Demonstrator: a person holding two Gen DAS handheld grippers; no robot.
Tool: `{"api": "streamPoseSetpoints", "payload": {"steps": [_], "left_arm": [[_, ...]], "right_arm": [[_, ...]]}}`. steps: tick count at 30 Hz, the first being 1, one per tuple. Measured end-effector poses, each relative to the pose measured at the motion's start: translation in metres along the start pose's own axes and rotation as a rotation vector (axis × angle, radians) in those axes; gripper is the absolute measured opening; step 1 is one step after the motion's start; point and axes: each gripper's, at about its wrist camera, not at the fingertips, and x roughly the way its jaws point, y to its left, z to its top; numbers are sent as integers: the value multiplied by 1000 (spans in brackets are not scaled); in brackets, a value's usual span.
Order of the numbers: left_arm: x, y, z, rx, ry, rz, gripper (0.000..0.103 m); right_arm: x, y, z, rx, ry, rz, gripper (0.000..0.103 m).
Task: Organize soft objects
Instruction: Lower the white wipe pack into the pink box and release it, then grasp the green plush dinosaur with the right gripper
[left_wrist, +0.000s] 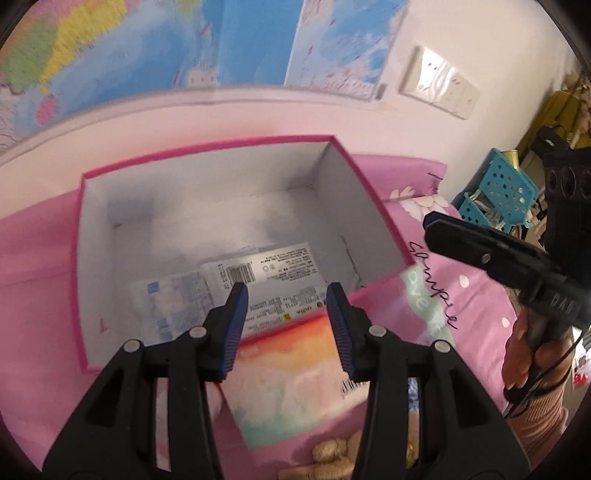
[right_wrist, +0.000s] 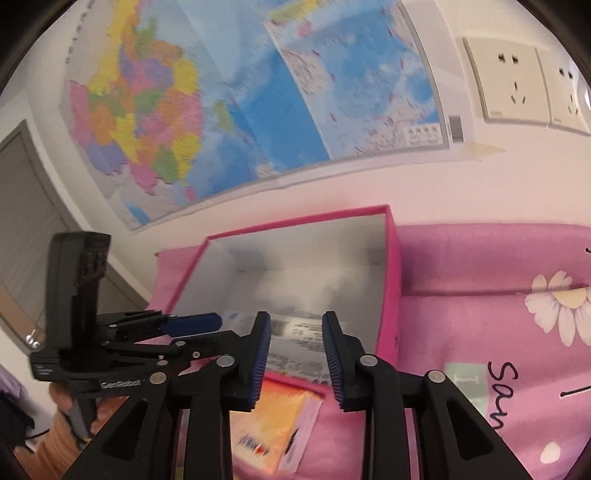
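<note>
A pink box (left_wrist: 83, 258) with a white inside stands open on the pink sheet. Two soft packets lie on its floor: a blue-and-white one (left_wrist: 173, 306) and a white one with a barcode (left_wrist: 266, 273). A third packet (left_wrist: 291, 376), orange fading to teal, lies on the sheet against the box's near wall. My left gripper (left_wrist: 286, 291) hovers open above it, jaws apart and not pressing it. My right gripper (right_wrist: 295, 317) is open and empty, pointing at the box over the same packet (right_wrist: 273, 417). In the left wrist view it (left_wrist: 430, 221) hangs right of the box.
A map covers the wall behind the box, with sockets (right_wrist: 517, 81) to its right. Blue perforated baskets (left_wrist: 495, 192) stand at the far right. A beige lumpy object (left_wrist: 332, 454) lies on the sheet near me. A hand (left_wrist: 524, 354) holds the right gripper. A grey door (right_wrist: 26, 229) is on the left.
</note>
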Motion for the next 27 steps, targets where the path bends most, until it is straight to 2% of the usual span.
{"api": "streamPoseSetpoints", "payload": {"steps": [2,3,8,9,13,17,21,27], "left_arm": [[-16,-5,-9,20,-35,-12,50],[-25,-8,-14,30,-51,-11,52],[-58,-22,-42,92,-100,-31,53],[-62,-25,-48,105,-102,-44,53],[-74,-28,-73,131,-109,-51,53],[-81,-18,-99,116,-103,-31,53],[-88,1,-125,66,-82,-9,54],[-88,34,-167,-32,-19,29,54]], "right_arm": [[-13,5,-2,-4,-15,35,34],[-31,13,-7,-8,-38,82,35],[-57,28,-14,-23,-67,141,38],[-73,36,-21,-33,-82,172,40],[-91,47,-33,-54,-93,200,44],[-107,56,-53,-68,-91,217,46],[-106,67,-81,-95,-29,237,46],[-67,89,-120,-122,127,273,46]]}}
